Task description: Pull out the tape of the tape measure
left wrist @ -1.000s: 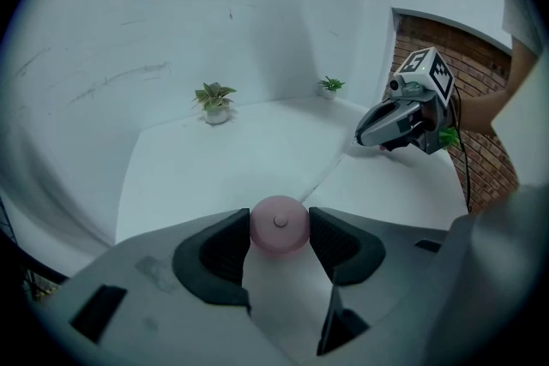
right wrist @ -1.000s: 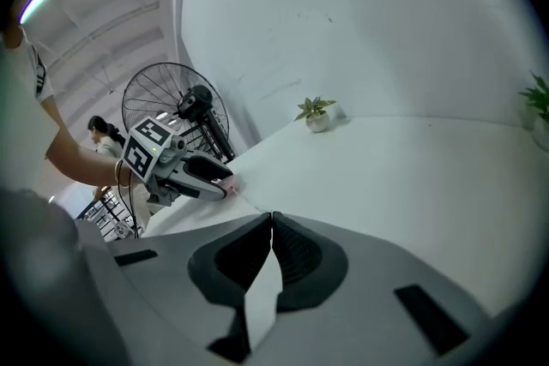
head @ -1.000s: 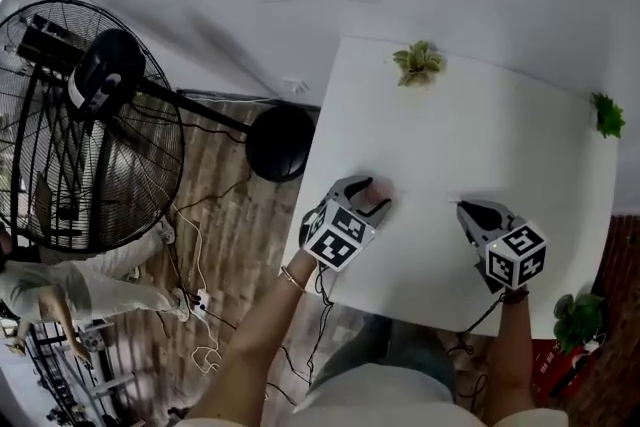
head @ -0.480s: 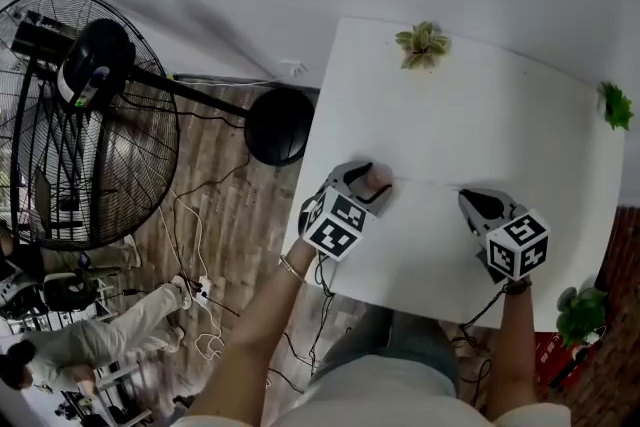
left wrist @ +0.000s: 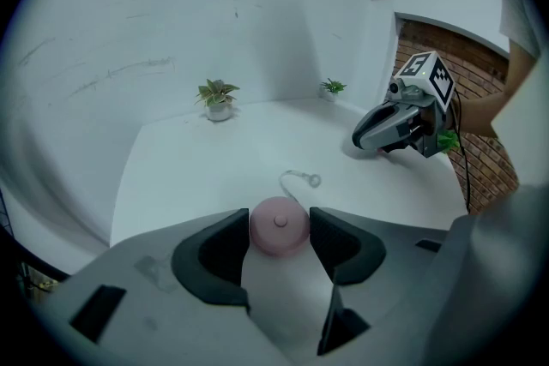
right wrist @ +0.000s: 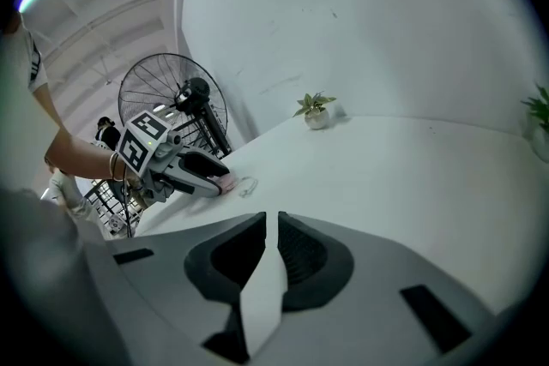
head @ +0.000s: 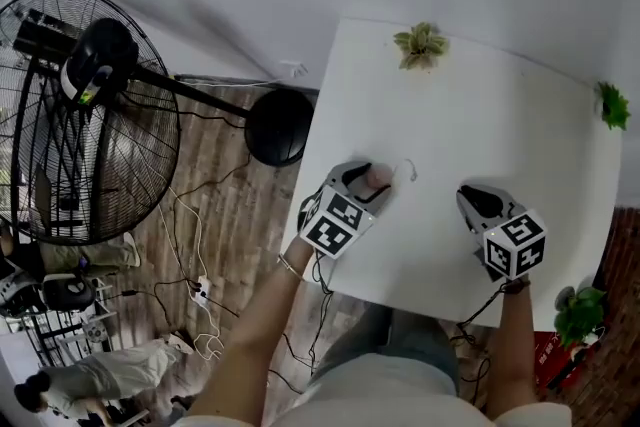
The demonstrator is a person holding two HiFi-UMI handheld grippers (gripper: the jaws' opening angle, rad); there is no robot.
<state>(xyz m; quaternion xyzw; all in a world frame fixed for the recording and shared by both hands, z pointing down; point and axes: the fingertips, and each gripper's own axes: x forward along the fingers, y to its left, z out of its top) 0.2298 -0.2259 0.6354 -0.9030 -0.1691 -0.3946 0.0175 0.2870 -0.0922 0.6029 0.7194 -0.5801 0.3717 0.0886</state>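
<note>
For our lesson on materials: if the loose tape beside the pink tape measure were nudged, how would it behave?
Probably floppy: the tape lies curled on the table. Likely light, being very thin. The round tape measure might roll if the left gripper let go.

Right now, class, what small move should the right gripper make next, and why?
Probably open the right gripper and move it toward the tape's end ring: its jaws are together on nothing, while the left gripper is shut on the pink tape measure with the ring lying free just beyond it.
</note>
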